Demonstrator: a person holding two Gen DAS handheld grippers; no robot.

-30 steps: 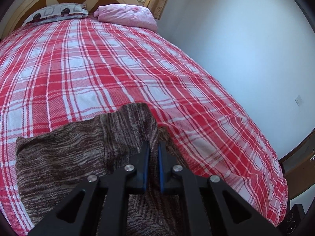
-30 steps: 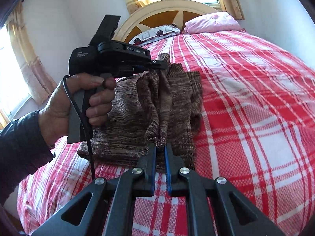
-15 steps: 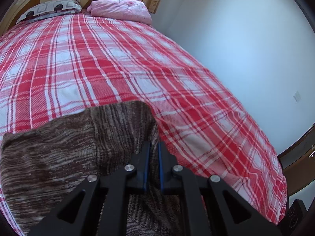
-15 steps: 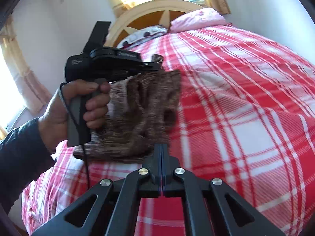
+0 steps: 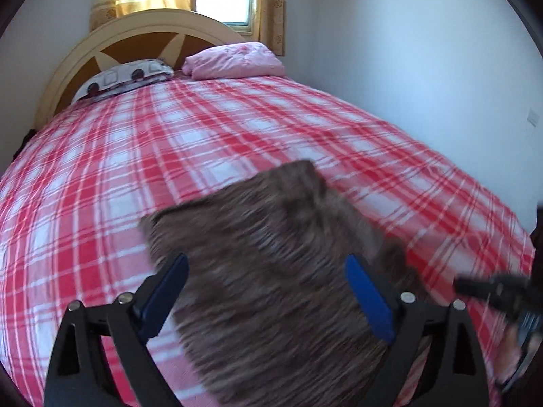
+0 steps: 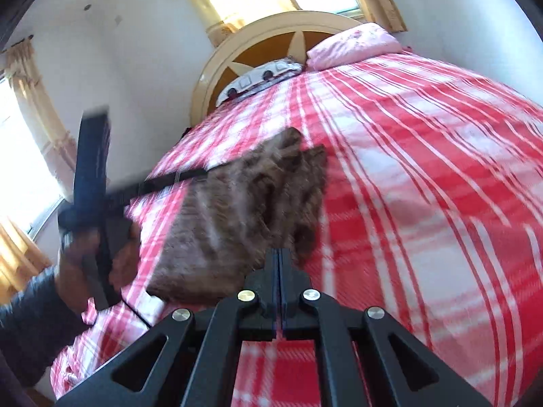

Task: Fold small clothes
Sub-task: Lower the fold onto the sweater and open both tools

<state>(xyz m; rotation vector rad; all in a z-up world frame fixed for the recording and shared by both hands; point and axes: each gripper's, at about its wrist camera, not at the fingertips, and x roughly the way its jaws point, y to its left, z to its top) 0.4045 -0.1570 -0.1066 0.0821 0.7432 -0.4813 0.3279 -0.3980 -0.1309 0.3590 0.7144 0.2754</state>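
A brown-and-cream marled knit garment (image 5: 271,271) lies folded into a rough oblong on the red-and-white plaid bedspread (image 5: 169,169), near the foot of the bed. Its surface is blurred, with bunched folds along the side nearer the wall. Its long axis runs from the foot toward the cream arched headboard (image 5: 135,30). The left gripper (image 5: 268,291) has its jaws spread wide over the garment, holding nothing. The right gripper (image 6: 279,264) has its jaws pressed together at the garment's near edge; whether cloth is pinched between them I cannot tell.
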